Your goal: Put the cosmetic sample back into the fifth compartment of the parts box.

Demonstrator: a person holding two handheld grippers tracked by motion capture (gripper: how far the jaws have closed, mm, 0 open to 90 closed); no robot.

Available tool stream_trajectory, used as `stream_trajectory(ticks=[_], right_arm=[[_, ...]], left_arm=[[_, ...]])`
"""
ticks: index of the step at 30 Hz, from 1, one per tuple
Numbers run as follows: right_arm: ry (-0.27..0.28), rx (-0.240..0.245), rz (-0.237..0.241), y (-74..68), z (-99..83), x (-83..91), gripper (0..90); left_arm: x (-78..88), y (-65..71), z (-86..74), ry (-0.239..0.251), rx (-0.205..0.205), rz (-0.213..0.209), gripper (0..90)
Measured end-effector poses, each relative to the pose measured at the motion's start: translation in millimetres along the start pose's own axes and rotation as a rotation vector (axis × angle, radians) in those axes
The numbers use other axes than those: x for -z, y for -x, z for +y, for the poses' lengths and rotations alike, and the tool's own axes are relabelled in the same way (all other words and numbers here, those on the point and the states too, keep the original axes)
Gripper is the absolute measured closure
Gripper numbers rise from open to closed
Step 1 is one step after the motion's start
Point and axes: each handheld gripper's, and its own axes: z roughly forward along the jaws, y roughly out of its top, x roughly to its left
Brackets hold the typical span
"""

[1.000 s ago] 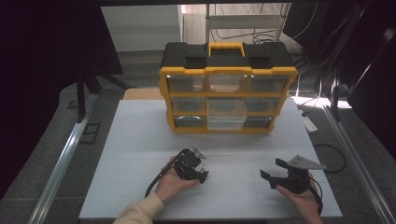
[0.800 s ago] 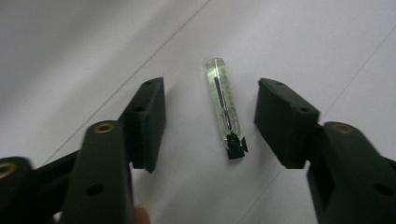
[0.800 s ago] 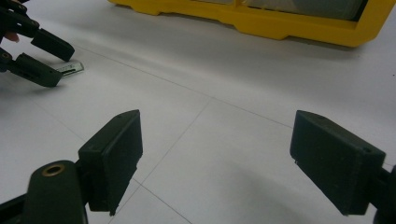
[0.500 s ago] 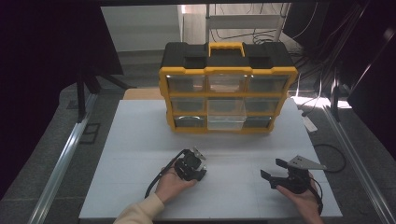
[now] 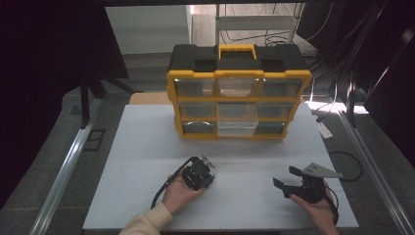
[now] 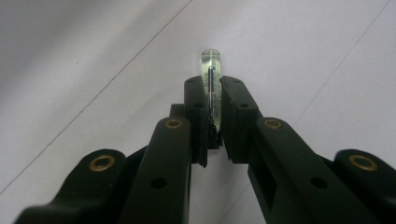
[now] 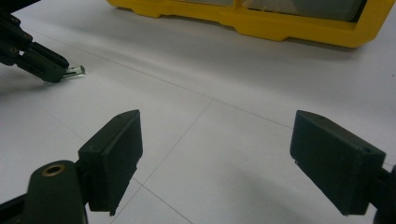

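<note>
My left gripper (image 6: 212, 88) is shut on a small clear glass tube (image 6: 211, 59), whose rounded end sticks out past the fingertips just above the white table. From above, that left gripper (image 5: 203, 172) sits at the table's front centre-left, held in a hand. The right gripper view shows the left gripper (image 7: 35, 58) at the upper left, with the tube (image 7: 75, 71) at its tip. My right gripper (image 7: 217, 154) is open with nothing between its jaws, low over the table; from above, this right gripper (image 5: 286, 177) is at the front right, pointing left.
A yellow and black drawer organiser (image 5: 239, 95) stands upright at the back centre of the white table (image 5: 142, 147), its clear drawers facing me. Its yellow base (image 7: 261, 23) runs across the top of the right gripper view. Metal rails and cables flank the table.
</note>
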Motion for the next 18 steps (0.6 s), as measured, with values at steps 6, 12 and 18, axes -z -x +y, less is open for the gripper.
stream_trajectory(ticks=[6, 12, 18], right_arm=[[0.0, -0.001, -0.002, 0.5, -0.1, 0.3, 17.2], [-0.001, 0.001, -0.004, 0.4, -0.2, 0.2, 17.2], [0.0, -0.001, -0.007, 0.5, -0.2, 0.4, 17.2]], left_arm=[[7.8, -4.9, -1.7, 0.049, 0.016, -0.015, 80.9], [15.7, -8.6, -3.9, 0.092, 0.026, -0.043, 80.9], [22.7, -9.7, -6.0, 0.136, 0.021, -0.085, 80.9]])
